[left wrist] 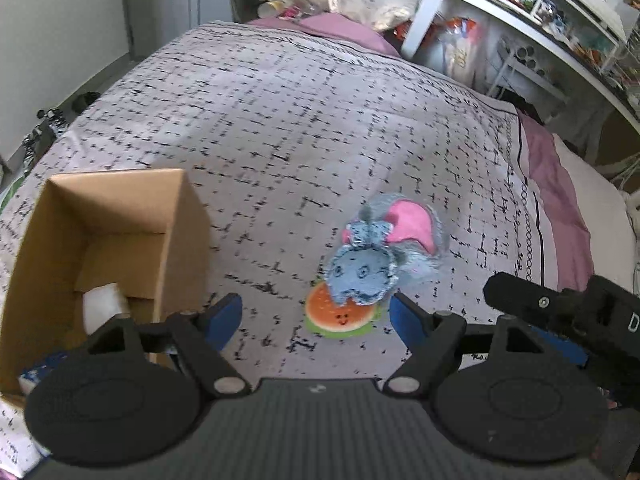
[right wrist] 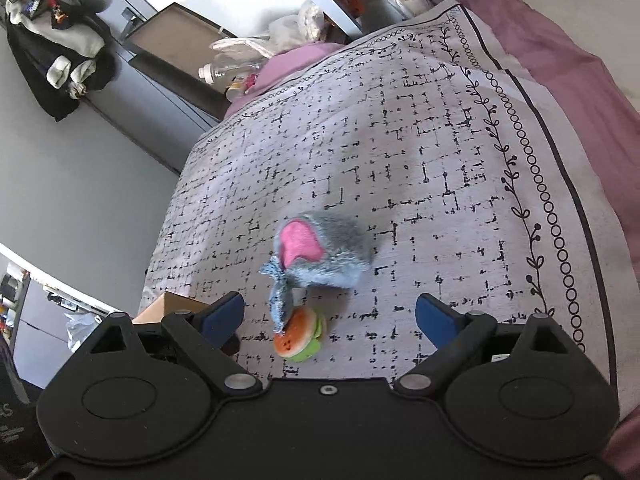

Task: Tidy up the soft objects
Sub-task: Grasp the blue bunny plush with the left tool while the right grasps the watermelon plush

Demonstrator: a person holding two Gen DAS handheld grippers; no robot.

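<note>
A grey-blue plush toy [left wrist: 376, 256] with a pink ear lies on the patterned bedspread, partly over a small watermelon-slice soft toy [left wrist: 338, 316]. My left gripper [left wrist: 316, 316] is open, just short of the watermelon toy, holding nothing. An open cardboard box [left wrist: 100, 248] stands to its left with a white item inside. In the right wrist view the plush [right wrist: 320, 256] and watermelon toy [right wrist: 298, 340] lie ahead of my open right gripper [right wrist: 330, 320], slightly left of its middle. The right gripper's body [left wrist: 568, 316] shows at the left wrist view's right edge.
The bedspread [left wrist: 280, 120] covers a bed with a purple sheet [left wrist: 548, 176] along its right side. A cluttered white shelf unit [left wrist: 560, 12] stands beyond the bed. The box corner [right wrist: 168, 306] shows by my right gripper's left finger. A wall and dark cabinet [right wrist: 168, 64] lie left.
</note>
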